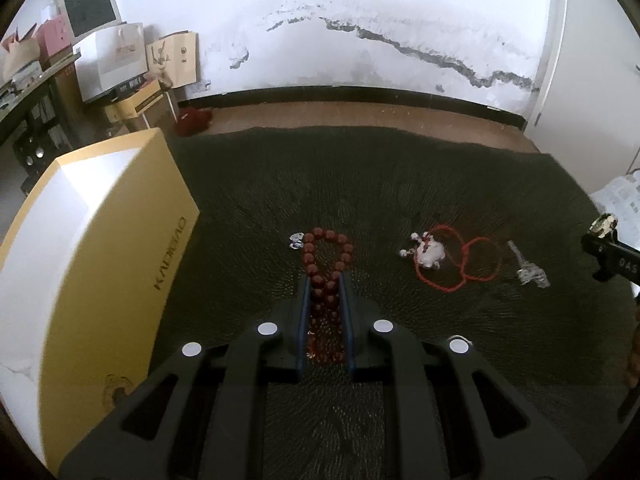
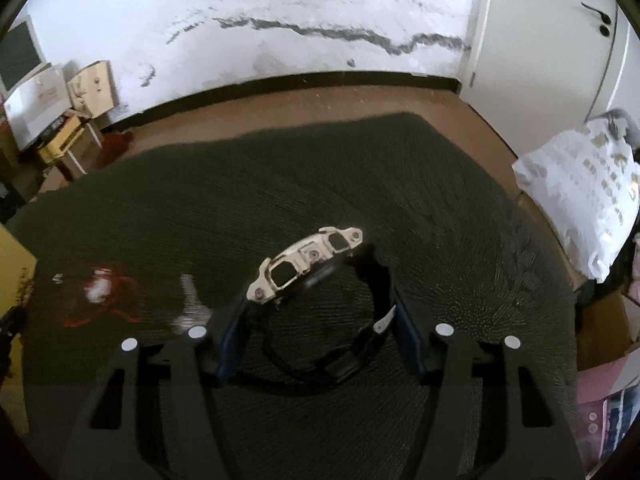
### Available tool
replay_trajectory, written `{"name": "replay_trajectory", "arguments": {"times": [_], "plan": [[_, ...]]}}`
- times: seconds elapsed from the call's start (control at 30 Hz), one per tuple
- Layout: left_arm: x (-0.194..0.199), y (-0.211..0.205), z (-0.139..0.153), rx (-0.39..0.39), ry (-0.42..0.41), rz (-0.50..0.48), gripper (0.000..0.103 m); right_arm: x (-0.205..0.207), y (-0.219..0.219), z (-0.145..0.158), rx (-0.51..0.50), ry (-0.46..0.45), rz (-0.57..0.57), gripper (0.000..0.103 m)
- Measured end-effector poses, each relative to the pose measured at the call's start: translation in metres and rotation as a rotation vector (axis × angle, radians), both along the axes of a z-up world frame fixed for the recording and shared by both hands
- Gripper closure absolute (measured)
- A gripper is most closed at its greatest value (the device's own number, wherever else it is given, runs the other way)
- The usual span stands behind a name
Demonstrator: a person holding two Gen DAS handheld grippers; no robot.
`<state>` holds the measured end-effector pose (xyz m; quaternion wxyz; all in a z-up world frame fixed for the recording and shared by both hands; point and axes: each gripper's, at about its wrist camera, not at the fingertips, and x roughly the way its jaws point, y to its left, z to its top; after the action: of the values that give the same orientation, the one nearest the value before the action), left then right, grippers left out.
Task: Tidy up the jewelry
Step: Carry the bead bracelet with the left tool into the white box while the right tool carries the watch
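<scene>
Left gripper [image 1: 324,280]: pinching the red bead bracelet [image 1: 326,264] on the dark mat [image 1: 400,184].
Right gripper [image 2: 320,300]: clamping the wristwatch [image 2: 306,258] by its strap.
Left view only: showing the yellow box [image 1: 120,240] beside the mat.

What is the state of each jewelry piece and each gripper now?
Left gripper: shut on the bead bracelet.
Bead bracelet: pinched, loop squeezed narrow.
Right gripper: shut on the watch.
Watch: held, strap buckled.
Red cord bracelet: loose on the mat.
Yellow box: closed.

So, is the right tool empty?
No, the right tool holds a wristwatch by its black strap between the fingers.
</scene>
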<state>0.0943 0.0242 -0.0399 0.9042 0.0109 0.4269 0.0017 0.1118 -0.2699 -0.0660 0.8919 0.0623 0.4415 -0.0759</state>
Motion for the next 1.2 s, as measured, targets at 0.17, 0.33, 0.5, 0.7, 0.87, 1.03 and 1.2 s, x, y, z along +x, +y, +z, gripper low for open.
{"name": "replay_trajectory", "arguments": {"times": [0.17, 0.33, 0.5, 0.7, 0.87, 1.03, 1.2], "plan": [[-0.012, 0.015, 0.037, -0.009, -0.046, 0.007, 0.089, -0.019, 0.045, 0.046, 0.035, -0.048, 0.077, 0.041], [-0.028, 0.047, 0.074, -0.047, -0.086, 0.033, 0.089, -0.038, 0.112, 0.089, 0.045, -0.103, 0.201, 0.041], [-0.041, 0.087, 0.093, -0.061, -0.112, 0.077, 0.089, -0.047, 0.183, 0.111, 0.037, -0.128, 0.321, 0.041], [-0.058, 0.157, 0.103, -0.072, -0.126, 0.163, 0.089, -0.051, 0.263, 0.119, 0.025, -0.123, 0.433, 0.041], [-0.065, 0.202, 0.095, -0.07, -0.113, 0.231, 0.089, -0.051, 0.32, 0.122, 0.019, -0.118, 0.521, 0.041], [-0.065, 0.233, 0.075, -0.05, -0.072, 0.28, 0.089, -0.045, 0.373, 0.119, 0.021, -0.107, 0.607, 0.041], [-0.061, 0.258, 0.047, -0.038, -0.002, 0.316, 0.089, -0.039, 0.414, 0.116, 0.023, -0.111, 0.681, 0.041]]}}
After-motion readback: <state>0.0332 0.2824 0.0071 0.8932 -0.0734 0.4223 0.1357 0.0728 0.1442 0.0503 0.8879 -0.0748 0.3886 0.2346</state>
